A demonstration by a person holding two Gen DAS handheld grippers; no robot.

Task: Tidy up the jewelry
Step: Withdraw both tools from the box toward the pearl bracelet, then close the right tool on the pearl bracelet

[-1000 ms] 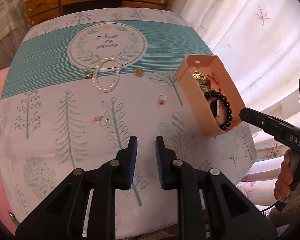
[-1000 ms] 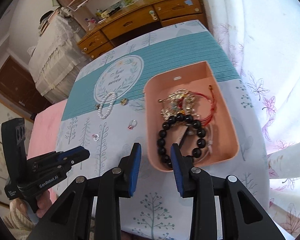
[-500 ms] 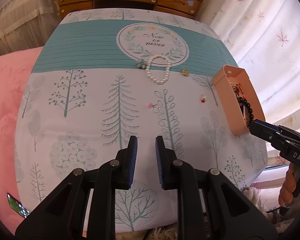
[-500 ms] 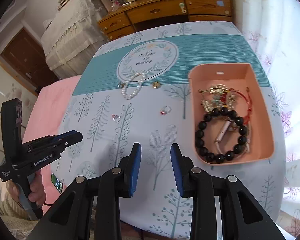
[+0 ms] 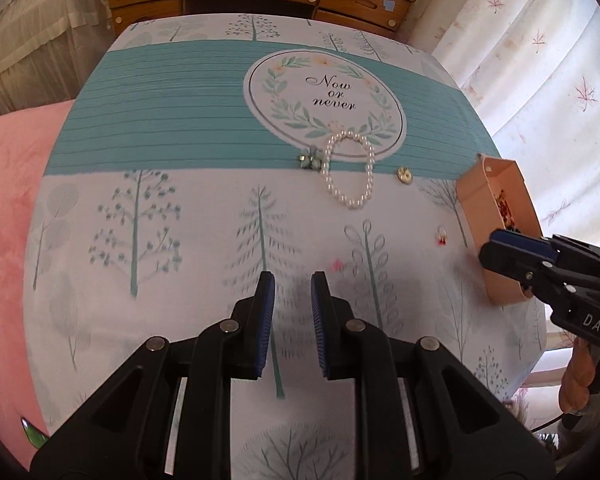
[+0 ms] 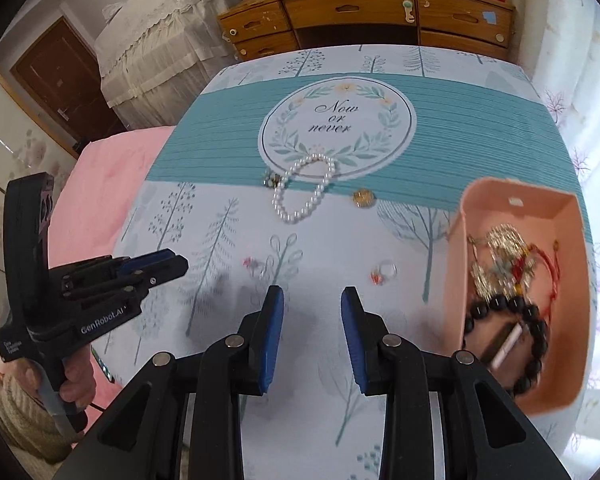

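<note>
The table point(image 6: 480, 128) wears a tree-print cloth — on it lie a pearl bracelet point(image 6: 304, 192), brooch point(image 6: 271, 179), gold charm point(image 6: 363, 198), two rings point(image 6: 384, 271) and a pink tray point(image 6: 456, 280).

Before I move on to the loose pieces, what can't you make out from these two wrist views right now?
- Pink tray contents, left wrist view: near wall and right gripper hide most.
- Black bead bracelet, right wrist view: motion-blurred.
- Two small rings: too small and blurred to identify stones.
- Left gripper opening, right wrist view: seen side-on.
</note>
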